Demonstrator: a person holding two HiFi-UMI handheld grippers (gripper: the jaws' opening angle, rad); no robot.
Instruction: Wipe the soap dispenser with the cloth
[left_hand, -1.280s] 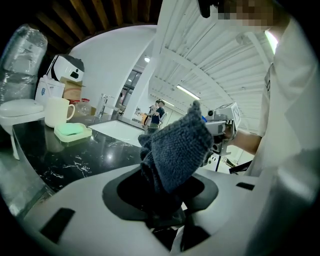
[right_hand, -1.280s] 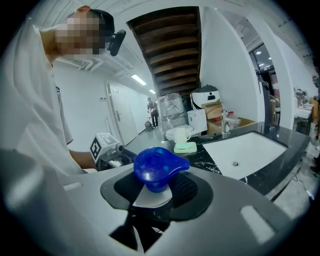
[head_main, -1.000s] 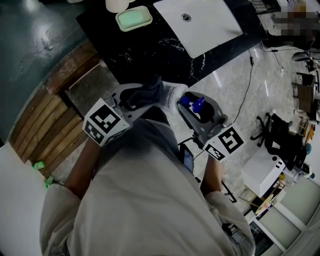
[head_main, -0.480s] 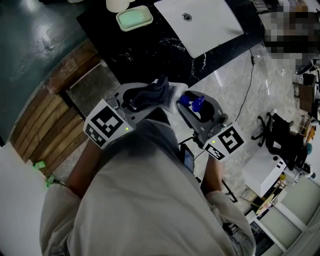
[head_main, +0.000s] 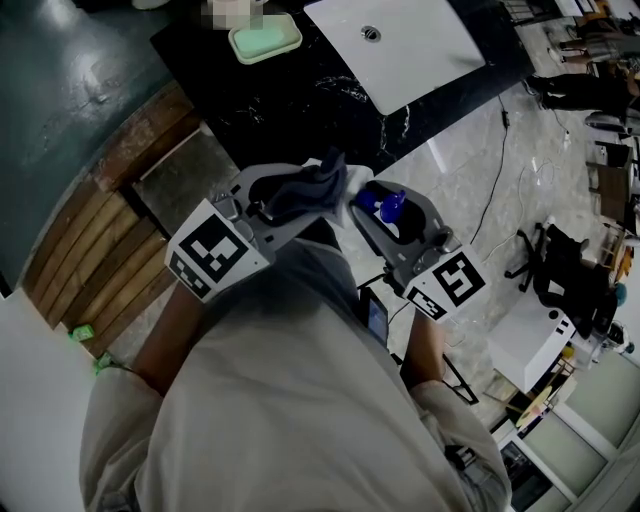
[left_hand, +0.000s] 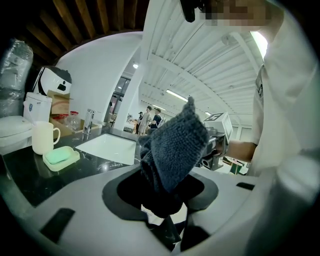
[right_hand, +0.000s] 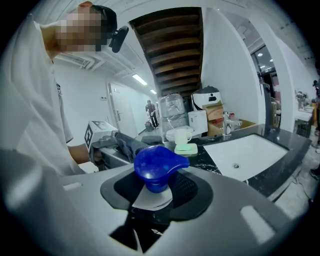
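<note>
My left gripper (head_main: 300, 198) is shut on a dark grey cloth (head_main: 308, 190), which sticks up from its jaws in the left gripper view (left_hand: 172, 150). My right gripper (head_main: 385, 212) is shut on the soap dispenser, whose blue pump head (head_main: 384, 204) shows above the jaws. In the right gripper view the blue pump head (right_hand: 155, 167) sits between the jaws with a white body part below it. The cloth's tip lies next to the pump head in the head view. Both grippers are held close to my chest, off the counter.
A black marble counter (head_main: 300, 90) lies ahead with a white sink basin (head_main: 400, 45) and a green soap dish (head_main: 265, 40). A wooden slatted panel (head_main: 100, 230) is to the left. Cables and equipment clutter the floor at the right.
The left gripper has shifted the cloth a little to the right, closer to the blue pump head. The right gripper has barely moved.
</note>
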